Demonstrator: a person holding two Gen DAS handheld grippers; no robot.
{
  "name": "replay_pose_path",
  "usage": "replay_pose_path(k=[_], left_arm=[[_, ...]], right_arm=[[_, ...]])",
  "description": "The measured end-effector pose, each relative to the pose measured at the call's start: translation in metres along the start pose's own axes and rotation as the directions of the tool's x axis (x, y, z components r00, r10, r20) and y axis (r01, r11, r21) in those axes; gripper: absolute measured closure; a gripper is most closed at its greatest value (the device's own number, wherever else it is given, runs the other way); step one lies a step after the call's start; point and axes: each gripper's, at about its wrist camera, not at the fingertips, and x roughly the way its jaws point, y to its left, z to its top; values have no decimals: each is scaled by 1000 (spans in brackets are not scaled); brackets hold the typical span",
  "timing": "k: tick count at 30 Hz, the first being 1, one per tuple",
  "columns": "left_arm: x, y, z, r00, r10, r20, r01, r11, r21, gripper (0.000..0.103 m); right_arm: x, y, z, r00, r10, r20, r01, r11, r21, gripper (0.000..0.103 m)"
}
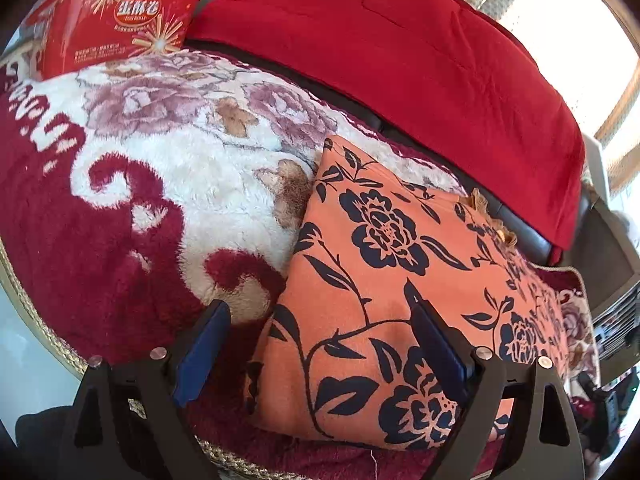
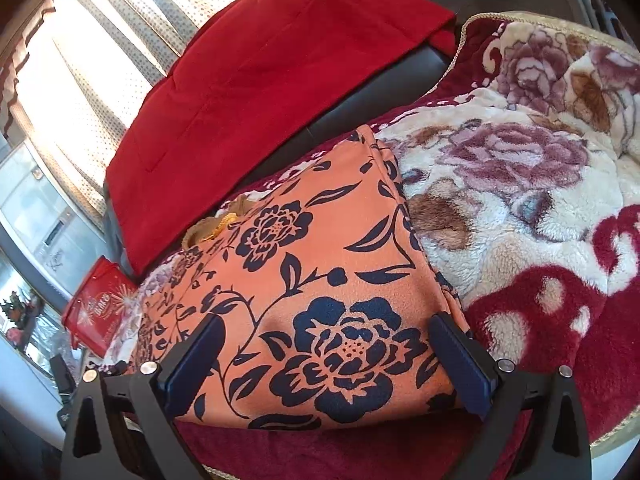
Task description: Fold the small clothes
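- The garment [image 1: 384,280], orange with a dark floral print, lies on the fleece blanket [image 1: 152,184] as a compact rectangle with straight edges. I judge most folds done.
- A frilled tan trim [image 2: 212,228] pokes out at its far edge. Possibly a neckline; I cannot tell.
- Left gripper [image 1: 320,332]: jaws spread wide, holding nothing. It hovers over the garment's near left corner.
- Right gripper [image 2: 326,356]: jaws likewise wide and empty, straddling the near edge.
- Left to do, in my judgement: perhaps one more fold or smoothing, then setting it aside.
- A red cloth [image 1: 400,52] lies beyond, on the sofa back, untouched.
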Motion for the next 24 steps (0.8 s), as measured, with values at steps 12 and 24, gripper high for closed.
replay_pose_path(k=[12,24], left_arm=[[5,-9,-1,999,38,11,-38,999,7,11],[3,-14,-4,997,77,31,-79,995,60,11]], right_arm=[[-2,-4,0,999,34,0,-34,999,6,1],[-2,-13,3,996,85,4,-85,994,65,1]])
